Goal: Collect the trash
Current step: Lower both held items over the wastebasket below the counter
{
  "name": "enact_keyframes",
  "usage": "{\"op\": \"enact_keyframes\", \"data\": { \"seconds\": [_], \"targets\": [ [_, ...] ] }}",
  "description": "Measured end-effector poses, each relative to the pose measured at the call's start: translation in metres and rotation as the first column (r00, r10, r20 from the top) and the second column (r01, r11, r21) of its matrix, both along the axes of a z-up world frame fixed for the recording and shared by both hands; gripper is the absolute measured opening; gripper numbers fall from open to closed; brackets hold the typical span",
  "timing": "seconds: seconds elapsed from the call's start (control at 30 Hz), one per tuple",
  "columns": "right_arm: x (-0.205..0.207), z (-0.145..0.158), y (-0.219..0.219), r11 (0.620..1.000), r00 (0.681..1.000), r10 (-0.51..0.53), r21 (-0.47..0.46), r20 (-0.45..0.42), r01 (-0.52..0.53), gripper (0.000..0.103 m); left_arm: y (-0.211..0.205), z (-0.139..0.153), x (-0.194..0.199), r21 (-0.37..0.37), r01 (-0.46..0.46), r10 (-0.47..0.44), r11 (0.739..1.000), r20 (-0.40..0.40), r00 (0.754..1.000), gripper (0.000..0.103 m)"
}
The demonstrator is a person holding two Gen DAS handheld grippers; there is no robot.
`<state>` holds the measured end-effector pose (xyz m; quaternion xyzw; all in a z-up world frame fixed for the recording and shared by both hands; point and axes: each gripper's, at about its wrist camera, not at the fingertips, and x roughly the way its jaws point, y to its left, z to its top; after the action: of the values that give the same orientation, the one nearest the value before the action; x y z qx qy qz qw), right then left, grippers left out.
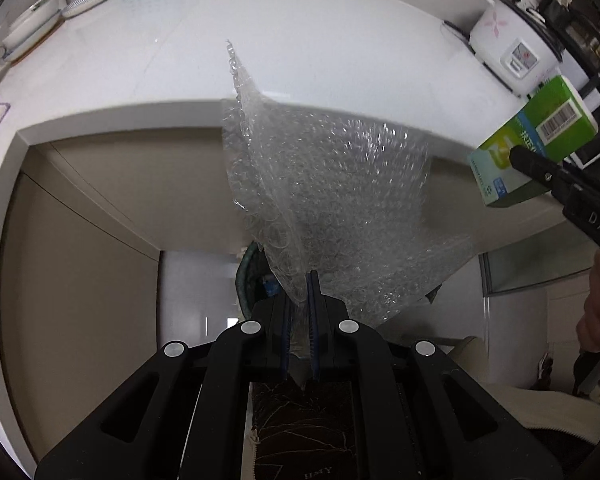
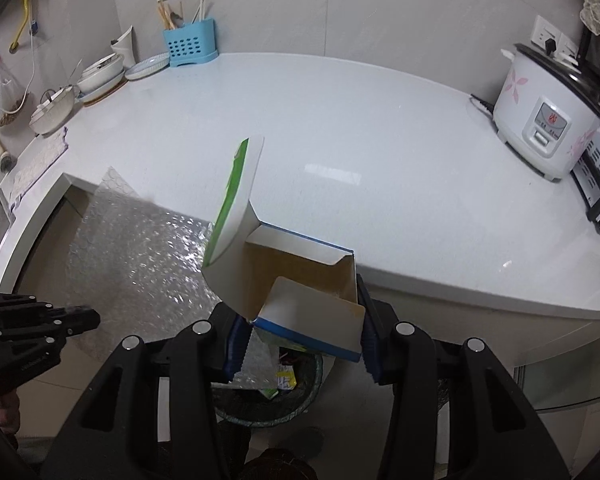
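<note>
Right now both claws are loaded: at the bottom centre of the left wrist view the left gripper (image 1: 300, 312) is pinched nearly closed on the lower edge of a sheet of bubble wrap (image 1: 324, 184), which fans up through the middle of the frame in front of the counter edge. At the bottom of the right wrist view the right gripper (image 2: 300, 336) is clamped across an opened green and blue carton (image 2: 300, 280), pads on its two side walls, flaps hanging loose toward upper left. Just below and behind that carton sits the trash bin (image 2: 300, 408), with scraps already inside. I judge the wrap to be feather-light, floppy and a bit slick, so a firm edge pinch suits it, though it may cling or drift on release. The carton looks light but crushable; holding the walls near the open mouth seems right, gently. Further up, the white countertop (image 2: 340, 120) spreads across the frame, with a rice cooker (image 2: 548, 116) at the right and a blue utensil holder (image 2: 188, 46) at upper left.
</note>
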<state>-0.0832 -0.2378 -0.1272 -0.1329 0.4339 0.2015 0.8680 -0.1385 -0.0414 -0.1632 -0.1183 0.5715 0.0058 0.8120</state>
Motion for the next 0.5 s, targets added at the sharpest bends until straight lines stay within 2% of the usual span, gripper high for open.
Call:
{"op": "enact_keyframes", "data": {
  "seconds": [0.27,0.5],
  "targets": [
    [-0.006,-0.029,0.002,1.0,0.999,0.003,-0.008,-0.046,-0.003,0.044,-0.005,-0.046,-0.001,0.017,0.004,-0.003,1.0,-0.017,1.0,0.006],
    [-0.006,-0.056,0.0,1.0,0.997,-0.011,-0.029,-0.081,0.009,0.044,-0.009,-0.096,0.004,0.03,0.036,-0.033,0.999,-0.094,0.995,0.006]
  ]
}}
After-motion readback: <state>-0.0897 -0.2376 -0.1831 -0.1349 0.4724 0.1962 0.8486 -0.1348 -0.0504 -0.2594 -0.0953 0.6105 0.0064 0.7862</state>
